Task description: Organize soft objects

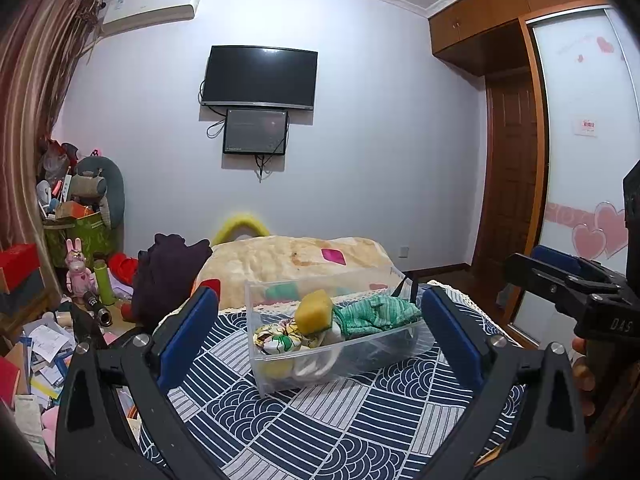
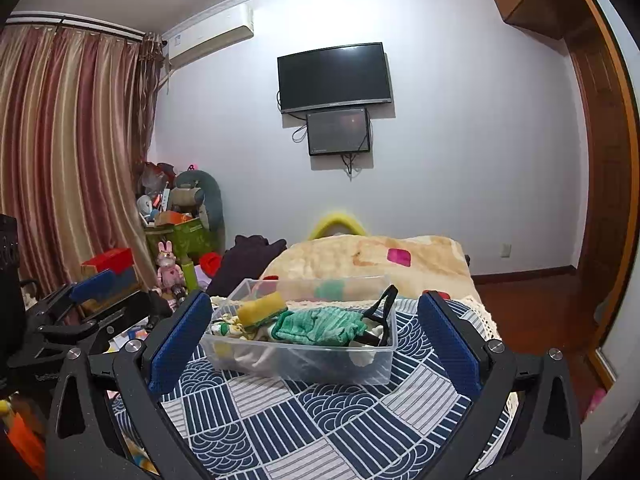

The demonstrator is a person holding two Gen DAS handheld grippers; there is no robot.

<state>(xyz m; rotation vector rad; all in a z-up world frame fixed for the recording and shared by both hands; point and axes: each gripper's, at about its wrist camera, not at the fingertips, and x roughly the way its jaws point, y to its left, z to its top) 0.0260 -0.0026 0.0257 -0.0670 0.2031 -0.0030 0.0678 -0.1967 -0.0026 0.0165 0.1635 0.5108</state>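
Since both claws hang wide and empty, left gripper (image 1: 316,320) and right gripper (image 2: 314,324), short of the clear plastic bin (image 1: 340,364) already holding the yellow sponge (image 1: 315,312), green knit cloth (image 1: 376,314) and a floral fabric piece (image 1: 280,338), the main risk I see is a finger clipping the bin's thin rim on the way in and skidding or tipping it, or snagging the black strap (image 2: 384,308) draped over the rim. Sponge sits proud on the pile, so it could roll out if bumped. Bin rests on a blue-and-white patterned tablecloth (image 1: 304,432), which may bunch; bedroom behind has a blanket-covered bed (image 1: 292,260), wall TV (image 1: 260,78), curtains (image 2: 68,152) and clutter on the left.
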